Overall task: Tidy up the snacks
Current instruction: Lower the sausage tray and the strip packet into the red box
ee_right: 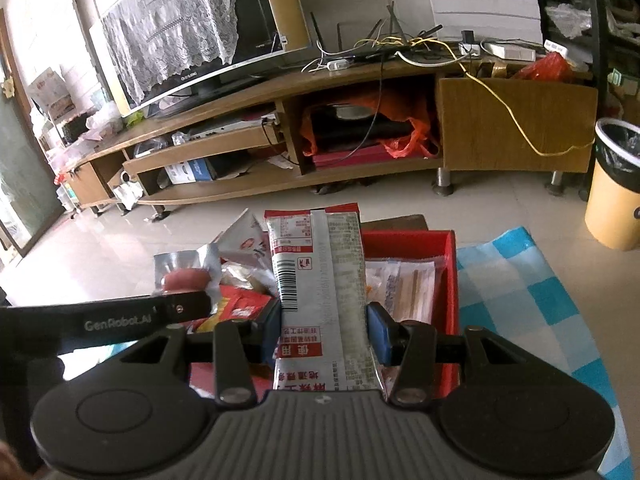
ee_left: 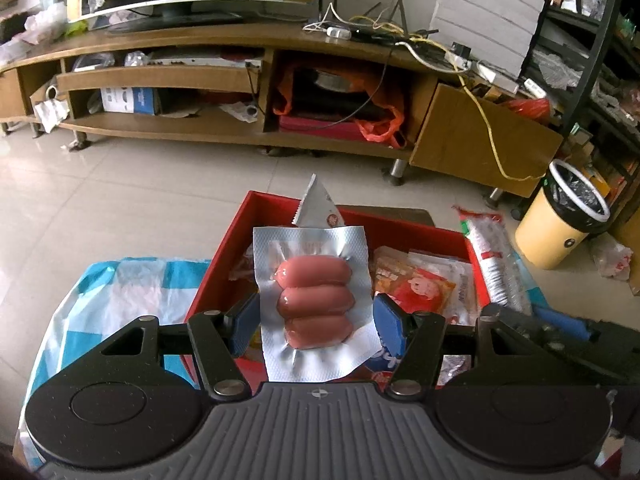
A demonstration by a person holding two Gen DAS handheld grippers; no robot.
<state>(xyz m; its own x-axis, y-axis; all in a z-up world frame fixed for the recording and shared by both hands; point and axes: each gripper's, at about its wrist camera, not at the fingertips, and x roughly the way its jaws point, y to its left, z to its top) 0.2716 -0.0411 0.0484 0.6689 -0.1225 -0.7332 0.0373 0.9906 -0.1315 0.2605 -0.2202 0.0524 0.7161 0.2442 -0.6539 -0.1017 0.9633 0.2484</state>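
My left gripper (ee_left: 316, 320) is shut on a silver vacuum pack of three pink sausages (ee_left: 316, 296), held above the red box (ee_left: 400, 226) of snacks. My right gripper (ee_right: 324, 328) is shut on a long silver-and-red snack packet (ee_right: 320, 276), held upright over the same red box (ee_right: 450, 280). In the left wrist view that packet (ee_left: 492, 260) shows at the right, above the box's right wall. In the right wrist view the sausage pack (ee_right: 186, 276) and the left gripper's arm show at the left. Several snack packets (ee_left: 424, 280) lie in the box.
The box stands on a blue-and-white checked cloth (ee_right: 528, 292). Beyond is tiled floor (ee_left: 120, 184), a long wooden TV stand (ee_left: 240, 120) with a television, cables and bags, and a yellow bin (ee_left: 560, 224) with a black liner at the right.
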